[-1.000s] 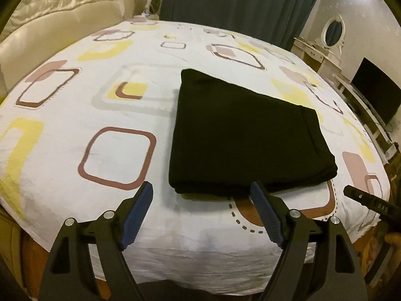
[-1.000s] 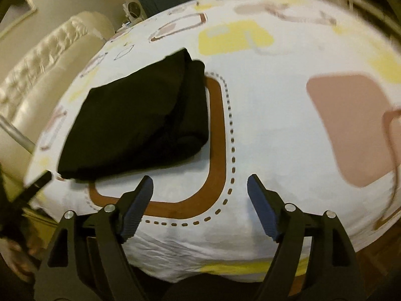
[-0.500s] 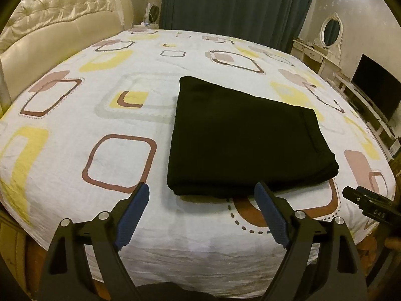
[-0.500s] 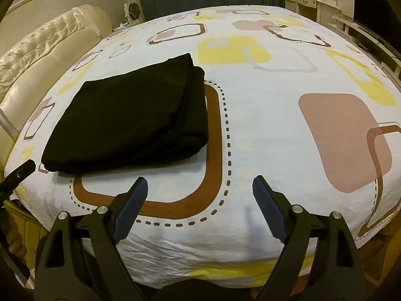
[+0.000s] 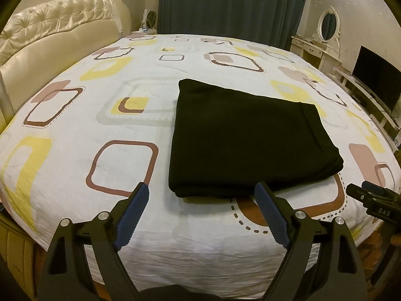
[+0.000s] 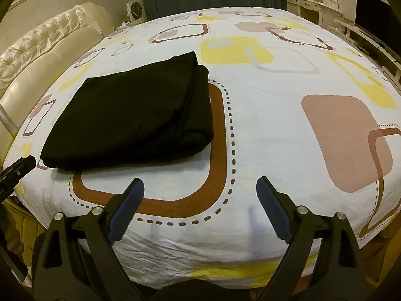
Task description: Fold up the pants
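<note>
Patterned bedsheet (image 5: 75, 130) spreads across the frame; cream tufted headboard (image 5: 57, 25) at ten o'clock, dark curtain (image 5: 230, 5) at twelve, mirrored vanity (image 5: 323, 40) and black television (image 5: 378, 87) around two o'clock.

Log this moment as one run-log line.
pants: folded, on bed | left hand-held gripper: open, empty | right hand-held gripper: open, empty, jaws just widened
</note>
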### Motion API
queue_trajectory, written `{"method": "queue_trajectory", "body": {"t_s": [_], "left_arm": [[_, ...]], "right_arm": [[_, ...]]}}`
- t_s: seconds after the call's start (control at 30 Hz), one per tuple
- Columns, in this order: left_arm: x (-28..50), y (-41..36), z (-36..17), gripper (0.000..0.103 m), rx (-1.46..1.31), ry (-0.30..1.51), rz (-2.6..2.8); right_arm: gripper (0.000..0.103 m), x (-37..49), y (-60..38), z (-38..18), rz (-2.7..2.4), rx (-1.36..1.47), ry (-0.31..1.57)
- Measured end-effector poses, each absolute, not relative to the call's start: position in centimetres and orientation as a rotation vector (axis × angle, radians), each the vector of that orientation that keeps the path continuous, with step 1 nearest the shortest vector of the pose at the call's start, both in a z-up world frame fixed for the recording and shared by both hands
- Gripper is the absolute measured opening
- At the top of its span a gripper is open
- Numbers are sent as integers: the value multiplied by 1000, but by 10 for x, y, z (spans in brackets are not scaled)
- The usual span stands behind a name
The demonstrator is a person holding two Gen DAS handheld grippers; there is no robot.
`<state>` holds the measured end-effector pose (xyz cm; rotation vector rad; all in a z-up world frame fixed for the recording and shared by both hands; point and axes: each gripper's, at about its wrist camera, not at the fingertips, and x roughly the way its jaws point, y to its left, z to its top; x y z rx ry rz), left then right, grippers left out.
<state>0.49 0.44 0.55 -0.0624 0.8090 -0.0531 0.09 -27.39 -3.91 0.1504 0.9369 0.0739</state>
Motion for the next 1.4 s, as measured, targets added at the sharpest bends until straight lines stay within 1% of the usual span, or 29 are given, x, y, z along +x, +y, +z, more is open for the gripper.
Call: {"method": "queue_trajectory", "body": {"t_s": [1.4], "left_arm": [[8,1,6,86,-52,817,-68]], "right_arm": [[91,0,-269,-41,79,157,942]]}}
